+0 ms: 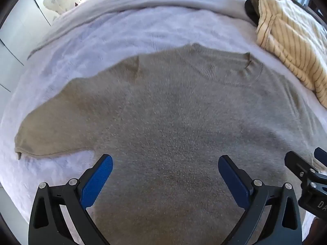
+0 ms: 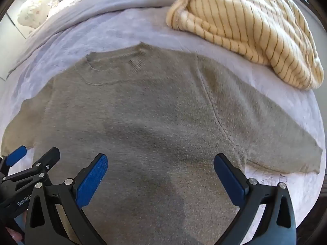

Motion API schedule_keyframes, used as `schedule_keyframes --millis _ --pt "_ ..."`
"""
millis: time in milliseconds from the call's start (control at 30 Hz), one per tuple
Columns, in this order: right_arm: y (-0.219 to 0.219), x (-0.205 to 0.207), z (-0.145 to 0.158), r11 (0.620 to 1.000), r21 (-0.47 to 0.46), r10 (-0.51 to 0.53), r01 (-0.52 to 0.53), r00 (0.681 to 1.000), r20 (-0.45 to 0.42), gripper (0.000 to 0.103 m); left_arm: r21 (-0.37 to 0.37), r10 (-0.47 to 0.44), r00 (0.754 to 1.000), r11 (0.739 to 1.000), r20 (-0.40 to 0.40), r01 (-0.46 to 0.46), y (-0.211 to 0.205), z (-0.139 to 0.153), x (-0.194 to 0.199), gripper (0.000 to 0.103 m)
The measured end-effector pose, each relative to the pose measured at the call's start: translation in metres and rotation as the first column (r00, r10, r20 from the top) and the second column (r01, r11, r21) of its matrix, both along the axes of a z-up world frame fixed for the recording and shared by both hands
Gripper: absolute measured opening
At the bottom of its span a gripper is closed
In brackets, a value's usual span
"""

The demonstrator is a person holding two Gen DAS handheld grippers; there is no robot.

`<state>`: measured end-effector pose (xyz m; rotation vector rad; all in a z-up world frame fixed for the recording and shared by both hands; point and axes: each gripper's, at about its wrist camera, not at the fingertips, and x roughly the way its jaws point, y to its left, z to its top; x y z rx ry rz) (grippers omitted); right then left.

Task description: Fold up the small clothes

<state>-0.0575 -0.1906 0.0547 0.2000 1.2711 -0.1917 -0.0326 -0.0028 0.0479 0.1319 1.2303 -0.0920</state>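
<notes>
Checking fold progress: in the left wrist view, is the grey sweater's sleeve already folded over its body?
No: the grey sweater lies flat on the bed, its sleeve stretched out sideways, nothing folded in.

Left gripper and right gripper point steeply down, jaws wide apart.

Grey knit sweater, matt and fuzzy, on plush blanket
</notes>
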Motion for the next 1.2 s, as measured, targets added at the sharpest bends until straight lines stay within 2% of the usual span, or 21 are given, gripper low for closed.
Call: schedule_keyframes --millis 200,400,633,1200 --pt "0.005 -0.001 0.019 1.0 -0.025 -0.009 0.01 0.999 0.041 0.103 -0.017 0.03 0.999 0.999 0.028 -0.03 0.012 0.026 0.002 0.103" --pt "0.007 -0.004 0.023 0.999 -0.041 -0.004 0.007 0.998 0.059 0.103 0.004 -0.009 0.998 1.0 0.055 0.008 0.011 0.025 0.005 0.103" --pt "0.008 -0.007 0.024 0.998 -0.057 -0.003 0.007 0.998 0.064 0.103 0.014 0.002 0.996 1.0 0.085 -0.003 0.006 0.026 0.002 0.103" --pt "0.007 -0.01 0.024 0.998 -0.063 -0.012 0.016 0.998 0.066 0.103 0.029 -0.009 0.995 1.0 0.095 0.006 0.002 0.025 0.001 0.103"
